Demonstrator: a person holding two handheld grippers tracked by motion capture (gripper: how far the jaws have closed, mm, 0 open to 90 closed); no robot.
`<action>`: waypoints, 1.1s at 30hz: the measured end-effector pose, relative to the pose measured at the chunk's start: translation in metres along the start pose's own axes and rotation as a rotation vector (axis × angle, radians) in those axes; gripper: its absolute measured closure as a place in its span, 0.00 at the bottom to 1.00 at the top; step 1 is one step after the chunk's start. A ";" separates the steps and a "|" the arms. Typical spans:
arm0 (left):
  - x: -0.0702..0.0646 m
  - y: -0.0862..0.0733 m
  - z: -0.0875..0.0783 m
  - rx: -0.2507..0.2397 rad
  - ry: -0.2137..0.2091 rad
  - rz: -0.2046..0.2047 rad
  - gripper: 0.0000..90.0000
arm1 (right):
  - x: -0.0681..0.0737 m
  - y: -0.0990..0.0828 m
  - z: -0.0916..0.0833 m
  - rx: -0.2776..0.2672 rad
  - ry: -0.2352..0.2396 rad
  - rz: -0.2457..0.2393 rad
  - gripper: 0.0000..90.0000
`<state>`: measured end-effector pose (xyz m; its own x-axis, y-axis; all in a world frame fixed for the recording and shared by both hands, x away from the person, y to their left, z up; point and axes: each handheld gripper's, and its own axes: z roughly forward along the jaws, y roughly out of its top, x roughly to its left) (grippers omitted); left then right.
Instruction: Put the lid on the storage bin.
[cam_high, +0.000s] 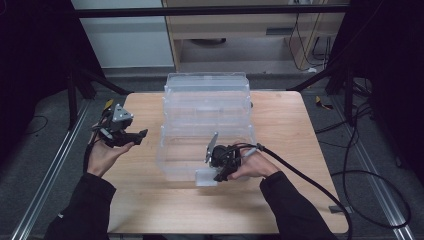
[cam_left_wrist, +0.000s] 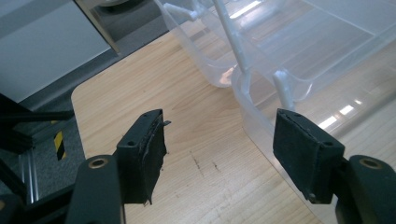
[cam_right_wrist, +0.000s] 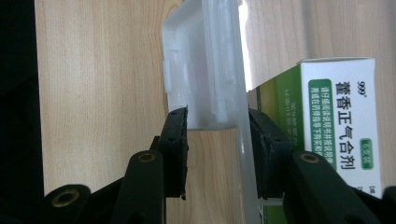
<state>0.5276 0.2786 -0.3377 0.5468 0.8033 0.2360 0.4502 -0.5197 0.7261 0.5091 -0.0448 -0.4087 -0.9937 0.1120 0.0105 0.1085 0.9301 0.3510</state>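
The right gripper (cam_high: 218, 172) clamped the latch (cam_right_wrist: 205, 79) on the bin (cam_high: 207, 127) wall nearest the table's front edge; the left gripper (cam_high: 131, 138) hung open and empty beside the bin's left wall.

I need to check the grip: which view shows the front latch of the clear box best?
The right gripper view: the latch stands close up between the right gripper's pads. The high view shows it small; the left gripper view shows the box's side walls.

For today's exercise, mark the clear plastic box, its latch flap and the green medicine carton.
clear plastic box (cam_high: 205, 107), high view, a tier wall.
latch flap (cam_right_wrist: 196, 65), right gripper view, its flat face.
green medicine carton (cam_right_wrist: 341, 107), right gripper view, its printed white panel.
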 end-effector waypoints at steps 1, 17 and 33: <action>0.001 0.002 -0.001 -0.003 -0.008 0.005 0.37 | 0.000 0.000 0.000 0.000 0.000 0.000 0.69; 0.009 0.037 -0.003 0.019 -0.105 0.114 0.39 | 0.001 0.000 0.000 -0.003 -0.003 -0.006 0.69; -0.002 0.071 0.006 0.025 -0.156 0.235 0.40 | 0.001 -0.001 0.000 -0.007 -0.007 -0.009 0.69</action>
<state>0.5632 0.2386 -0.2905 0.7396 0.6062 0.2924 0.3142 -0.6952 0.6465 0.5077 -0.0453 -0.4090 -0.9944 0.1058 0.0009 0.0991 0.9285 0.3579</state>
